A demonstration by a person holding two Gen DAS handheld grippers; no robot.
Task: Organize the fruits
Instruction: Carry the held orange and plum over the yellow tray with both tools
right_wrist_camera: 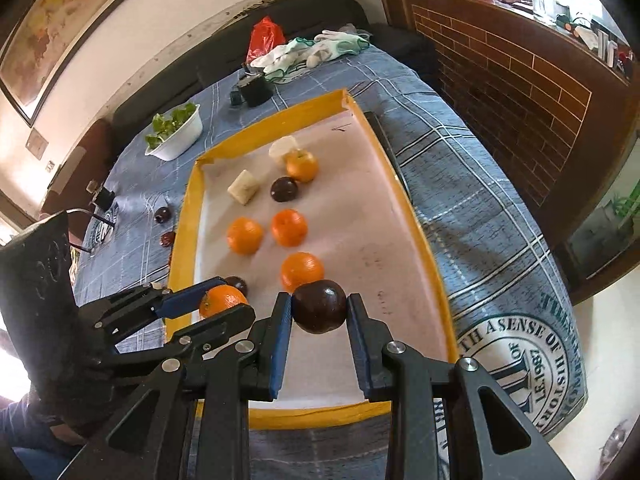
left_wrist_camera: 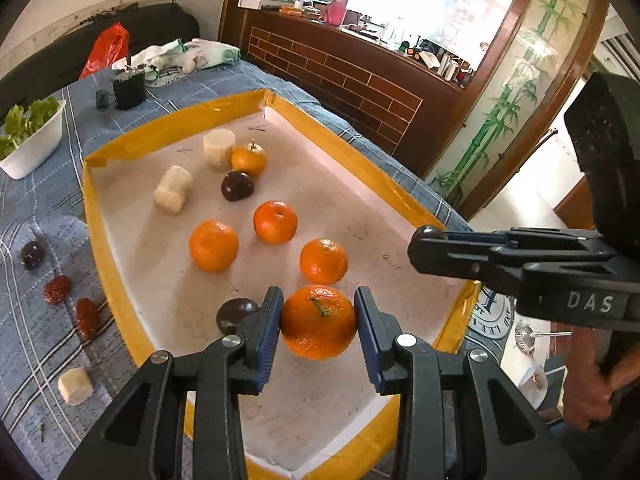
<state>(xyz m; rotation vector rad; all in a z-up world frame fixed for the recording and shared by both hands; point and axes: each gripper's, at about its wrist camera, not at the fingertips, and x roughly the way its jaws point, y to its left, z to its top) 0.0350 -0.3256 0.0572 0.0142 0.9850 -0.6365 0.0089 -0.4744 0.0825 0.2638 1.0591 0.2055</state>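
The left gripper point(left_wrist_camera: 318, 318) has its fingers point(left_wrist_camera: 266, 330) clamped on a mandarin point(left_wrist_camera: 319, 322), the right gripper point(right_wrist_camera: 319, 312) on a dark plum point(right_wrist_camera: 320, 306); both fruits hang over the near end of the yellow-rimmed tray point(left_wrist_camera: 176, 120). Open tray floor lies directly below each, with a grounded plum point(left_wrist_camera: 236, 314) just left and another mandarin point(left_wrist_camera: 324, 261) just beyond

Tray point(left_wrist_camera: 120, 148) on table, oranges point(left_wrist_camera: 275, 222) mid-tray, blocks point(left_wrist_camera: 173, 190) behind, salad bowl point(left_wrist_camera: 34, 148) seemingly beyond its left edge
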